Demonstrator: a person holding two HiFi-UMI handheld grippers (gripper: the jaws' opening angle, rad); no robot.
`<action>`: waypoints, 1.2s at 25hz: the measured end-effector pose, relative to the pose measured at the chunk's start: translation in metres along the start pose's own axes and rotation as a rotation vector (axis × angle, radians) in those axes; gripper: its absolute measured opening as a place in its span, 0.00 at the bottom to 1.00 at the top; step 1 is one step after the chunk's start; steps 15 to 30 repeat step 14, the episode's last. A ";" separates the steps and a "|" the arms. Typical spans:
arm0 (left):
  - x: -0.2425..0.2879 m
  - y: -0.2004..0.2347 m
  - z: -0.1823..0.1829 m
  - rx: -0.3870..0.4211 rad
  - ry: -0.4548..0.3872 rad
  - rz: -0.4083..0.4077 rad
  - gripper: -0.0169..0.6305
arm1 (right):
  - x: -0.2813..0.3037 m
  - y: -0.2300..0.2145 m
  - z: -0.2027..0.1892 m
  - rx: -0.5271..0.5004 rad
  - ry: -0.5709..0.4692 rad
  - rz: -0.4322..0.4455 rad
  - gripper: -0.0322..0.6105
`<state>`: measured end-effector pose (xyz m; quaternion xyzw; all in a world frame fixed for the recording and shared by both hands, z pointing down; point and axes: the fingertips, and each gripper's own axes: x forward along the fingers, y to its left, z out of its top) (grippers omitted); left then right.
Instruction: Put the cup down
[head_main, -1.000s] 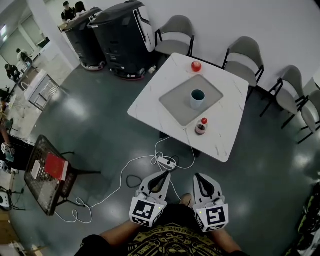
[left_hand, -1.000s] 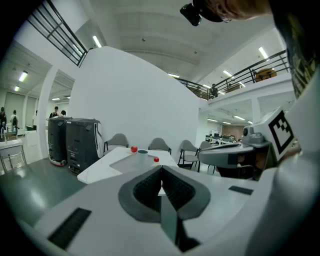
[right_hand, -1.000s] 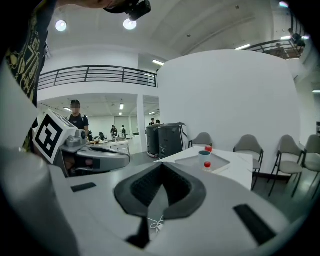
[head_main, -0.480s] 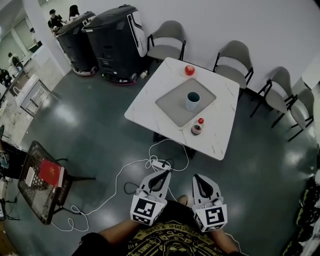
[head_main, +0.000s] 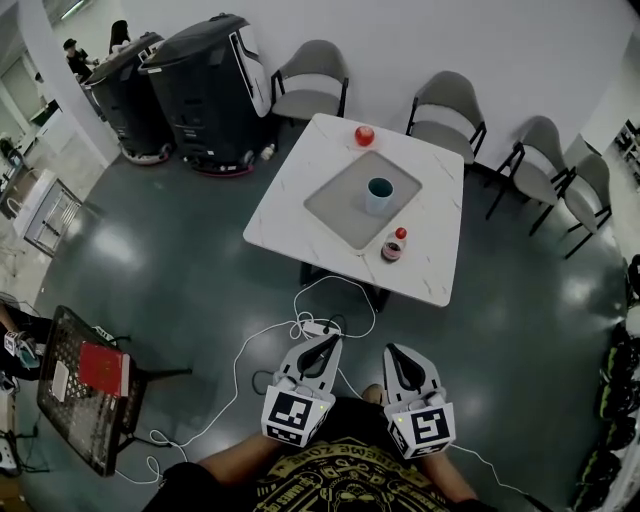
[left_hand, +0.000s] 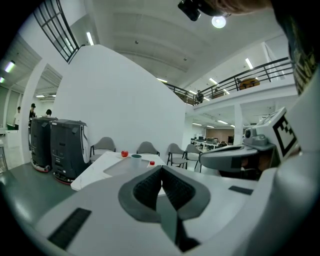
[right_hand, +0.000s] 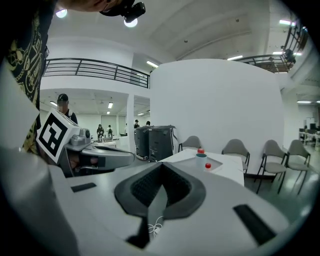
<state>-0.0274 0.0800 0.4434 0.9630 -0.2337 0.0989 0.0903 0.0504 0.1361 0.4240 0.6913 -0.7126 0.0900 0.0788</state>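
Jaws of the left gripper (head_main: 326, 348) are clenched together, empty. Well ahead, the cup (head_main: 379, 194) stands upright on a grey mat (head_main: 338, 205) on the white table (head_main: 285, 215). The right gripper (head_main: 396, 354) is likewise clenched, empty.

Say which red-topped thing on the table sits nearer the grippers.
The dark jar with the red cap, at the near edge of the table; the other red thing sits beyond the cup.

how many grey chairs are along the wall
4 grey chairs, all against the wall: one beyond the table's far-left corner, one beyond its far-right corner, then two more further right. Others may sit past the frame's right edge.
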 end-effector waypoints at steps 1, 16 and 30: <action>-0.001 0.001 0.001 -0.001 -0.001 -0.004 0.04 | 0.000 0.002 0.001 0.000 -0.003 -0.003 0.05; -0.011 0.010 0.000 -0.012 -0.007 -0.005 0.04 | 0.007 0.010 -0.001 0.003 0.002 -0.009 0.05; -0.011 0.010 0.000 -0.012 -0.007 -0.005 0.04 | 0.007 0.010 -0.001 0.003 0.002 -0.009 0.05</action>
